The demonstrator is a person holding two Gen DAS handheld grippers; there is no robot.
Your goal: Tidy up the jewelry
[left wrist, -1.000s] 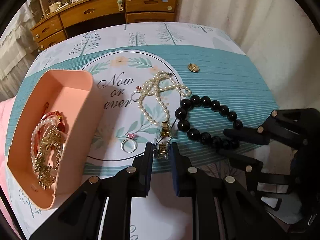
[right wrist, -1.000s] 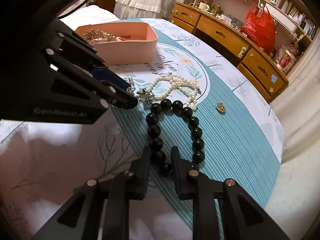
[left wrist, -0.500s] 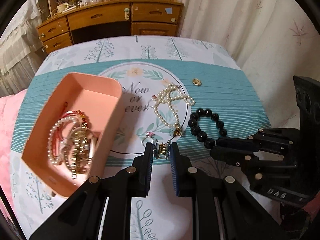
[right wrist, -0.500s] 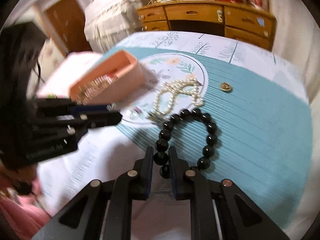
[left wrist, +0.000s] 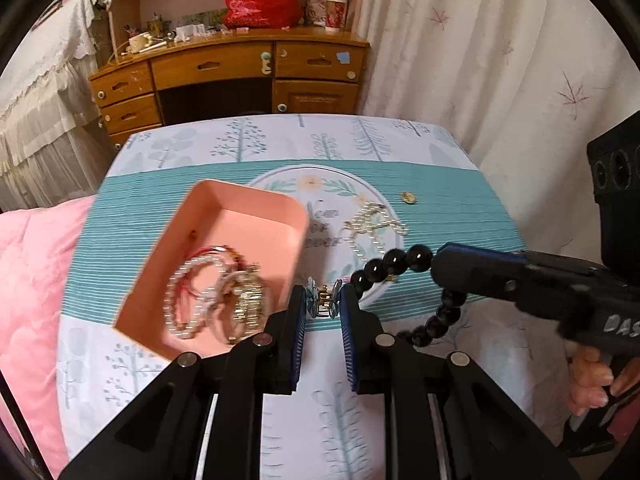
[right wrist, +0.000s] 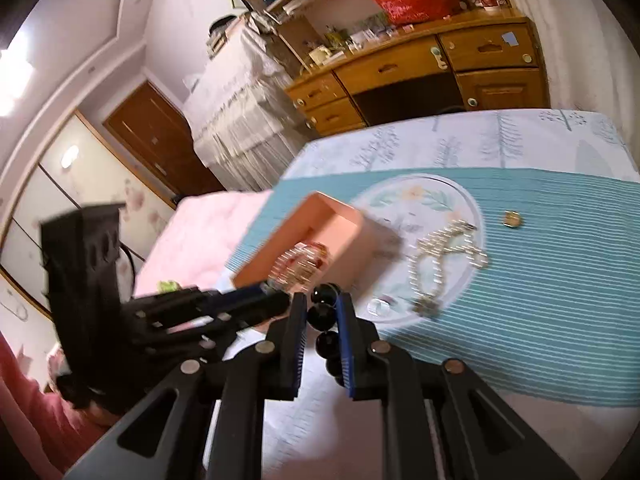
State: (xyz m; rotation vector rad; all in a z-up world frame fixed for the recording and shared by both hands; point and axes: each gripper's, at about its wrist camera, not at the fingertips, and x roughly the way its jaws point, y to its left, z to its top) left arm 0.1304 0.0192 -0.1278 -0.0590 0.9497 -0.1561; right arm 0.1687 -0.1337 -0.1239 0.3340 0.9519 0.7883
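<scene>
My left gripper (left wrist: 323,304) is shut on a small gold hair clip (left wrist: 322,298) and holds it in the air beside the pink tray (left wrist: 224,208), which holds several bracelets and chains (left wrist: 224,296). My right gripper (right wrist: 321,312) is shut on a black bead bracelet (right wrist: 322,314), lifted off the table; the bracelet (left wrist: 394,262) hangs from it in the left wrist view. A pearl necklace (left wrist: 372,224) and a small gold brooch (left wrist: 409,197) lie on the teal tablecloth (left wrist: 460,216). The tray (right wrist: 344,228), necklace (right wrist: 444,252) and brooch (right wrist: 512,219) also show in the right wrist view.
A silver ring (right wrist: 379,306) lies near the necklace's end. A pink quilt (left wrist: 28,280) lies at the table's left. A wooden desk (left wrist: 240,72) with drawers stands behind the table, a curtain (left wrist: 480,60) to the right.
Both grippers have lifted away from the table with their loads. The black bracelet has come off the cloth. The left gripper has carried the clip toward the tray.
</scene>
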